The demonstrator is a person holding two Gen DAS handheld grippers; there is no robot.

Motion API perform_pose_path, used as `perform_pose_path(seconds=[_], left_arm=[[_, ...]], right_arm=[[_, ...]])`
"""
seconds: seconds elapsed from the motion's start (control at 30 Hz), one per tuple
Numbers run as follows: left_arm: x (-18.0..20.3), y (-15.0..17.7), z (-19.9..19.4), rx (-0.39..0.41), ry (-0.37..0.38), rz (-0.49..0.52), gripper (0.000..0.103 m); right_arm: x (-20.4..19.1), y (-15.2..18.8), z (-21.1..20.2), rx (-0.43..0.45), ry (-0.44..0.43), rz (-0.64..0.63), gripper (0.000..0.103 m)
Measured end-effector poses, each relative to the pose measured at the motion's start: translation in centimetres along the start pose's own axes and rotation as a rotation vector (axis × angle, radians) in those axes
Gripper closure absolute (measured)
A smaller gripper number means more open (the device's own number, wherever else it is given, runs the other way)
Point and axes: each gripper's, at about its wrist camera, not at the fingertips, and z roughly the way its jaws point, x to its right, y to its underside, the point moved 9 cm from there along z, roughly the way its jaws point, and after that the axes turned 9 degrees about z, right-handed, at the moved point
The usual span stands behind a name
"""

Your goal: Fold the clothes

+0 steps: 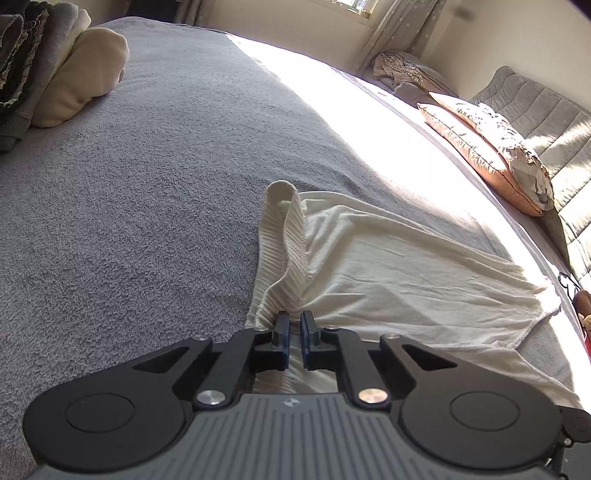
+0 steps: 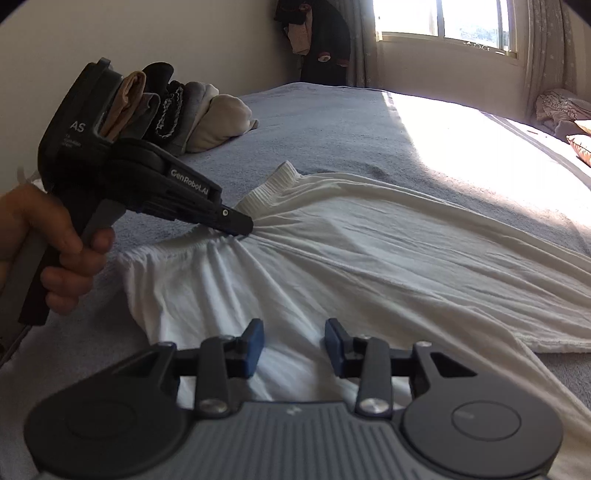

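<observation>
right gripper (image 2: 294,345): jaws apart, nothing pinched, hovering just above the near body of the white garment (image 2: 369,258). blue pads are over cloth, not pressing it.

left gripper (image 1: 294,329): jaws closed to a narrow slit, clenched on the gathered waistband edge of the garment (image 1: 388,266). the right wrist view confirms it: the tip (image 2: 242,227) sits at a point where the cloth puckers into radiating pleats. a hand (image 2: 55,243) wraps the handle.

garment location: spread on the grey blanket (image 1: 129,221) of the bed, ribbed band (image 1: 280,229) standing up beyond the left jaws, legs trailing away toward the sunlit side.

farther out: a stack of folded clothes (image 2: 177,110) at the far-left of the bed; pillows (image 1: 491,147) against a padded headboard; window (image 2: 443,22) beyond.

risks, judged:
1. left grip looks shallow, only on the bunched edge; a pull could slip it out.
2. right jaws may close on 1 layer only, or catch the fleecy blanket with it, dragging bedding into the fold.
3. uneven tension between the 2 grippers would skew the fold line.
4. glare on the far half hides the hem position.

view differences: the left wrist view shows the upright ribbed band, pillows and headboard; it does not show the right gripper. the right wrist view shows the left tool from the side, the hand and the pucker.
</observation>
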Motion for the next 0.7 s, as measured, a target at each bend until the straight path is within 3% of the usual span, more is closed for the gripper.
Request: perform_pose_path(seconds=[0.2,0.4,0.5,0.57,0.7], left_arm=[[0.0,0.2,-0.1,0.005,-0.011,0.025,0.099],[0.0,0.1,-0.1,0.005,-0.024,0.040,0.099],[0.1,0.1,-0.2,0.009,-0.035,0.058,0.099],[0.3,0.1,-0.3,0.010,-0.043,0.068,0.099],[0.9,0.0,-0.7,0.009,-0.059,0.074,0.096]], right_arm=[[3.6,2.8,-6.0,-0.007,0.048,0.044,0.064],[10.2,7.9,-13.9,-0.032,0.169,0.136,0.059],[14.6,10.6,-17.9,-0.066,0.321,0.211,0.059],[17.3,11.8,-20.4,-0.078,0.389,0.328,0.058],[21.9,13.4,-25.5,-0.049,0.558,0.517,0.055]])
